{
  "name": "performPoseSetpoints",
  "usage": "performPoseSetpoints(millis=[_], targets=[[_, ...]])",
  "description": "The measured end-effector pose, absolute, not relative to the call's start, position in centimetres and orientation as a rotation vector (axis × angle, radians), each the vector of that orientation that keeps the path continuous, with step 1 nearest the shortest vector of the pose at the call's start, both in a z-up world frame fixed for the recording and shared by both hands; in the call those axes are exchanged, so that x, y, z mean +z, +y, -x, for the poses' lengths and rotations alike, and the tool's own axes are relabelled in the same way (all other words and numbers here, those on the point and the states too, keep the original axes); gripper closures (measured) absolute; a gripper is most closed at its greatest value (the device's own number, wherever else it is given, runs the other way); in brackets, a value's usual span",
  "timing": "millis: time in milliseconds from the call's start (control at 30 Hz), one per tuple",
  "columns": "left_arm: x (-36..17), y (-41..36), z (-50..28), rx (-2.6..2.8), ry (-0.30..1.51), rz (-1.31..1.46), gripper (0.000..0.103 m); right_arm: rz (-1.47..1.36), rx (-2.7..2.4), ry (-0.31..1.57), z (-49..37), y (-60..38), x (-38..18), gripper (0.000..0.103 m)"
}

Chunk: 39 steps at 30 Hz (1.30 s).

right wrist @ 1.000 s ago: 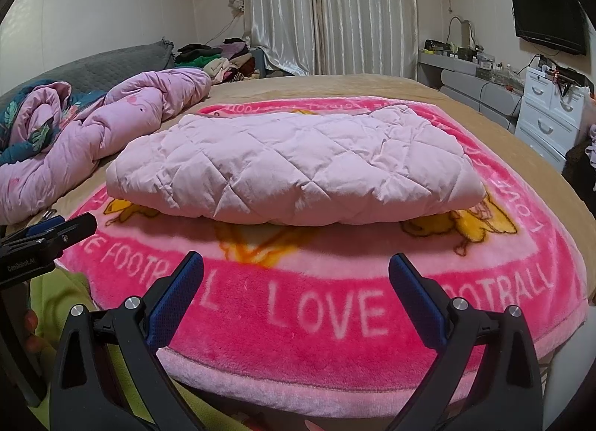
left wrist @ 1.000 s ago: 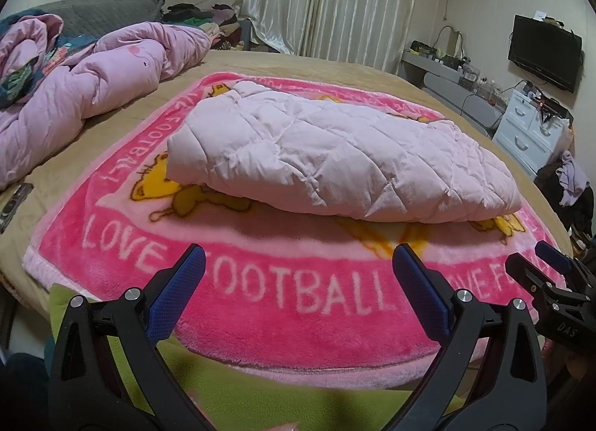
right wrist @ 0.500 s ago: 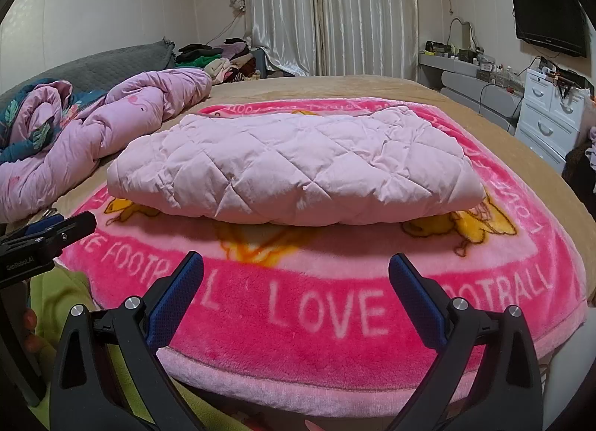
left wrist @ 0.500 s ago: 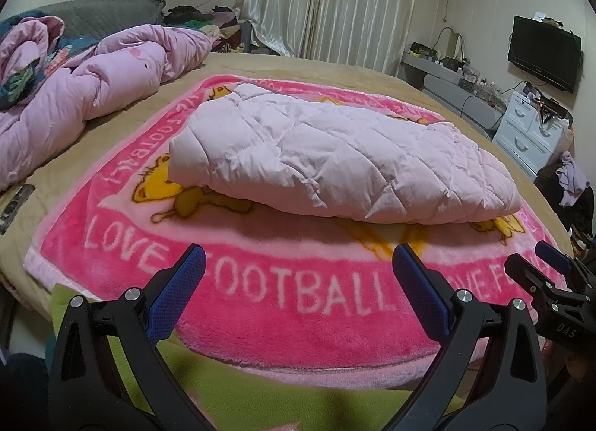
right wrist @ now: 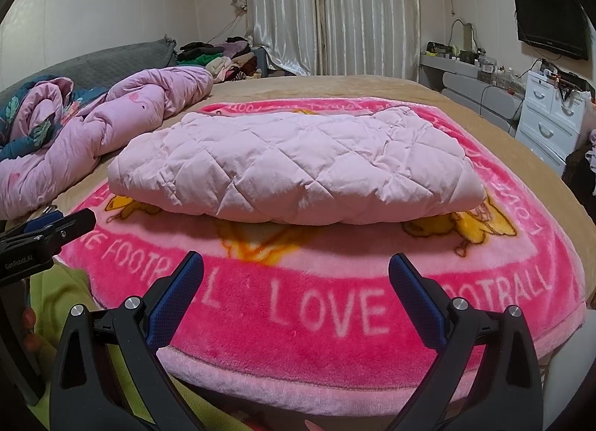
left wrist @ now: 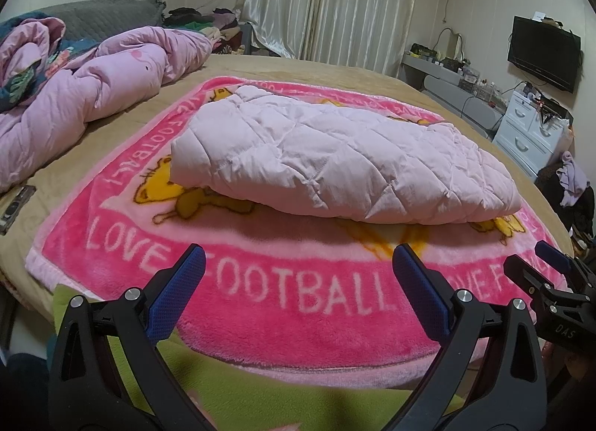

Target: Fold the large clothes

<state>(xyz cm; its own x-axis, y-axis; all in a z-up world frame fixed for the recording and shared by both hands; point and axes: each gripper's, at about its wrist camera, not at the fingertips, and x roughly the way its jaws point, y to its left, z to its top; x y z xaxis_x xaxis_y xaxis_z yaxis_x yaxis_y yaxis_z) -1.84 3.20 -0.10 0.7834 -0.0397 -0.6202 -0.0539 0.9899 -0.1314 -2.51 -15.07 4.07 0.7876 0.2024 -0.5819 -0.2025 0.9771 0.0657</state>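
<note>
Here, a pale pink quilted garment (left wrist: pixel 335 162) is seen folded into a puffy oblong bundle, laid on the middle of a hot-pink fleece blanket (left wrist: pixel 298 304) w/ white "LOVE FOOTBALL" lettering and yellow cartoon figures. Its long axis runs across both views, roughly parallel to the blanket's near edge; in the left wrist view it's angled slightly, the left end farther back, the right end nearer. The left end is rounded and thick; the right end (right wrist: pixel 465 185) is flatter, w/ a stitched edge along the top. Fabric is diamond-stitched, padded, softly wrinkled, matte. The blanket is plush, fuzzy, w/ a paler pink border, and is spread over a tan bed cover (right wrist: pixel 335 84).

The left gripper (left wrist: pixel 298 259) is held w/ its jaws wide apart, nothing between them, above the blanket's near edge and apart from the garment. The right gripper (right wrist: pixel 296 267) is held likewise: jaws spread, nothing clamped, short of the bundle. Fingers are black plastic w/ blue textured pads (left wrist: pixel 177 293).

A crumpled pink duvet (left wrist: pixel 93 103) is heaped at the left of the bed, well apart from the garment. A lime-green cloth (left wrist: pixel 149 367) is seen under the grippers.
</note>
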Motion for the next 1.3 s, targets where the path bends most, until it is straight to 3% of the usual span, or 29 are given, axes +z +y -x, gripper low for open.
performPoseSetpoints(millis=[1300], targets=[[-0.4,4.0,1.5,0.035,0.680,0.139,0.009,0.000,0.219,0.630,2.5,-15.0,4.0,0.004]])
